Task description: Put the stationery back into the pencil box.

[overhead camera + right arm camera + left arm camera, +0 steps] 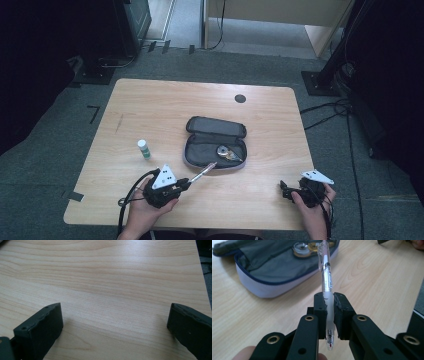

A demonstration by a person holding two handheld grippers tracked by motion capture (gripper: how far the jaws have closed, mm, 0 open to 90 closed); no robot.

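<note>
We log one clear pen [326, 277], clamped in our left tool [329, 312], its far end over the rim of the open pencil case [215, 142]; our right tool [113, 322], jaws apart, rests low over the bare table [260, 115]

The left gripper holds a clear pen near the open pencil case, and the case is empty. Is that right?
Not quite. The pencil case is not empty: the high view shows a roll of tape inside it. The rest stands: the left gripper holds the clear pen near the open case.
</note>
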